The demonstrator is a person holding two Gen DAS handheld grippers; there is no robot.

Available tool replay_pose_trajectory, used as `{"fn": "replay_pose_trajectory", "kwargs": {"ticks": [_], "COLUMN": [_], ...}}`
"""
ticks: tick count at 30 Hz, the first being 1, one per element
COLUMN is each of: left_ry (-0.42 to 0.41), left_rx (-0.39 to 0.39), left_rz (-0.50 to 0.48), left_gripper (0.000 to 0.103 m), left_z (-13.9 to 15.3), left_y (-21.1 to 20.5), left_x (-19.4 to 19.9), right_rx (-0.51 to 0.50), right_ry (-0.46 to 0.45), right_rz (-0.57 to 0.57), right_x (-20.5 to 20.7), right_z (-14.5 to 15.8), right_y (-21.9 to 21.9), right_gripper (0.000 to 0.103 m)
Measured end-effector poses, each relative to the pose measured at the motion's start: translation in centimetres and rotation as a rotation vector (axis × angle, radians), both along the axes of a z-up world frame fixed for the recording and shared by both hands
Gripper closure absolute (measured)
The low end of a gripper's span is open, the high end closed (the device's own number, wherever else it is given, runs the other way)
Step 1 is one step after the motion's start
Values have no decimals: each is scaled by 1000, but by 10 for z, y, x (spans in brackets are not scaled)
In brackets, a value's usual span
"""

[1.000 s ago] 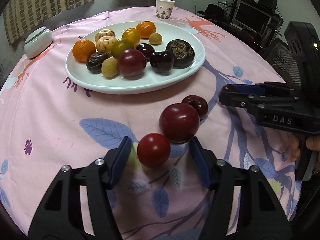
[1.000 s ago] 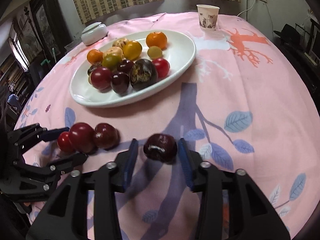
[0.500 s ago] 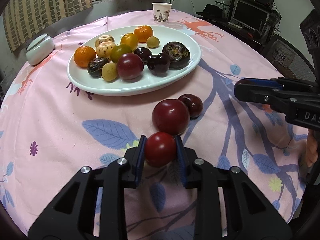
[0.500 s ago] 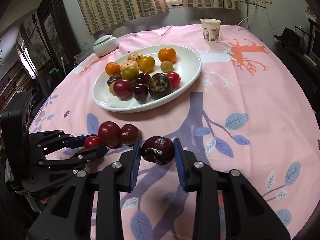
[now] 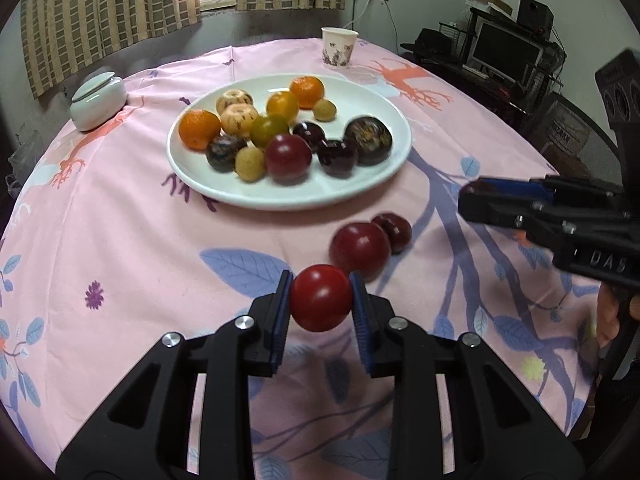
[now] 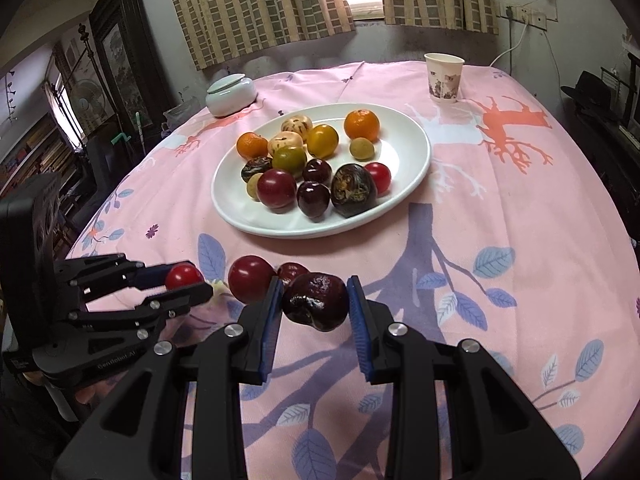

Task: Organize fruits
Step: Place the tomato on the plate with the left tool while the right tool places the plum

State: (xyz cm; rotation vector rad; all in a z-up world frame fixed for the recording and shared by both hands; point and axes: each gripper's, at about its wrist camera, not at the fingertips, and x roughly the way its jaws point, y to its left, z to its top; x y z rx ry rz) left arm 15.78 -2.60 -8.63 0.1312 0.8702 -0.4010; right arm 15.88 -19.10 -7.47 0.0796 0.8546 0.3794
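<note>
My left gripper (image 5: 321,307) is shut on a small red tomato (image 5: 321,298) and holds it above the pink tablecloth. It also shows in the right wrist view (image 6: 184,276). My right gripper (image 6: 314,305) is shut on a dark purple fruit (image 6: 316,301) and holds it off the cloth. A larger red plum (image 5: 360,250) and a dark cherry-like fruit (image 5: 394,230) lie on the cloth between the grippers and the white plate (image 5: 384,176). The plate (image 6: 416,172) holds several fruits: oranges, plums, dark and yellow ones.
A paper cup (image 5: 339,48) stands at the table's far side. A white lidded jar (image 5: 98,100) sits at the far left. Curtains and a window are behind the table; a desk with a monitor (image 5: 508,54) is at the right.
Both grippers closed on their fruits, the left on the red tomato and the right on the dark purple fruit, and lifted them off the cloth.
</note>
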Motion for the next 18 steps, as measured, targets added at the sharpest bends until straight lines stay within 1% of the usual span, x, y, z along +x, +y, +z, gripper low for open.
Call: {"fn": "replay_pose_trajectory", "kwargs": {"ticks": [3, 5, 8, 10, 12, 14, 16, 18], "left_ry": [-38, -58, -78, -68, -60, -58, -26, 13], "left_rx": [-13, -17, -24, -49, -52, -34, -33, -26], "left_rz": [27, 44, 77, 81, 98, 133, 156, 150], "left_gripper": [74, 74, 74, 74, 74, 74, 74, 74], "left_z": [21, 38, 64, 72, 74, 71, 62, 52], "left_y": [5, 4, -1, -7, -13, -19, -23, -28], "left_x": [19, 39, 81, 106, 131, 156, 183, 202], "right_rx": [-11, -24, -56, -76, -70, -76, -81, -75], "right_ry": [-5, -22, -70, -86, -74, -74, -61, -33], "right_rz": [31, 54, 64, 67, 71, 56, 44, 42], "right_x": [14, 27, 53, 73, 100, 123, 143, 156], "right_z": [9, 22, 41, 46, 43, 37, 27, 17], "right_y": [9, 16, 26, 31, 31, 28, 23, 21], "right_gripper": [70, 70, 70, 70, 70, 70, 70, 70]}}
